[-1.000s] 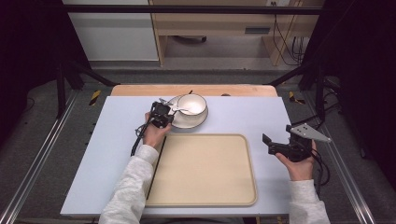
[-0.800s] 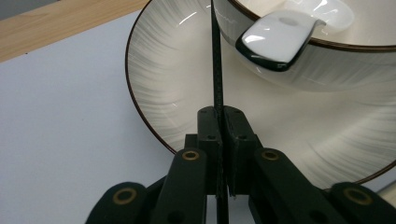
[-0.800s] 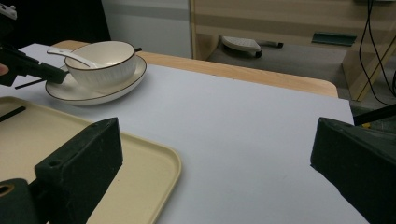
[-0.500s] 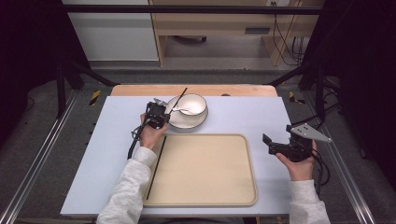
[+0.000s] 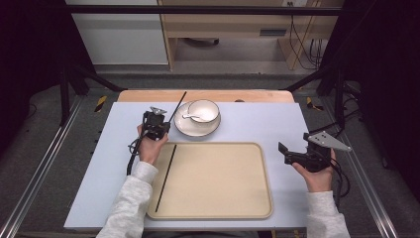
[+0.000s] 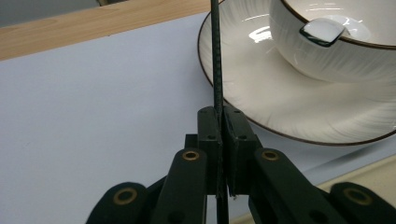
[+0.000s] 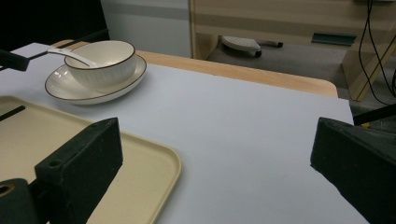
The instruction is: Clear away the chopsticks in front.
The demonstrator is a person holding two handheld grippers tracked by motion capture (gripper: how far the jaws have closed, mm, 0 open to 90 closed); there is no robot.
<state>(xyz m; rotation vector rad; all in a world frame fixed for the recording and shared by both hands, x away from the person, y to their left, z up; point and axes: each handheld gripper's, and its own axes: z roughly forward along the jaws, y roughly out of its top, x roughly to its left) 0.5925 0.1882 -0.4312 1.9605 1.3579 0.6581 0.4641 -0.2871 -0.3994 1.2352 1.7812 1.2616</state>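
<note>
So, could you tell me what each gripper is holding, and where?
The left gripper clamps a black chopstick near its lower end; the right gripper holds nothing.

black chopstick (image 6: 215,56) with a fine ribbed texture, white ribbed bowl (image 5: 203,110) and plate (image 5: 195,127) both with a thin dark rim, white spoon (image 5: 192,117), beige tray (image 5: 218,198), pale lavender-blue mat (image 5: 247,121) over a light wood table (image 5: 148,95)

The left gripper (image 5: 156,120) sat in the left hand (image 5: 150,146) with its jaws pinched tightly together, forearm stretched forward. The right gripper (image 5: 288,152) rested in the right hand (image 5: 315,171), jaws spread wide, pointing leftward.
</note>
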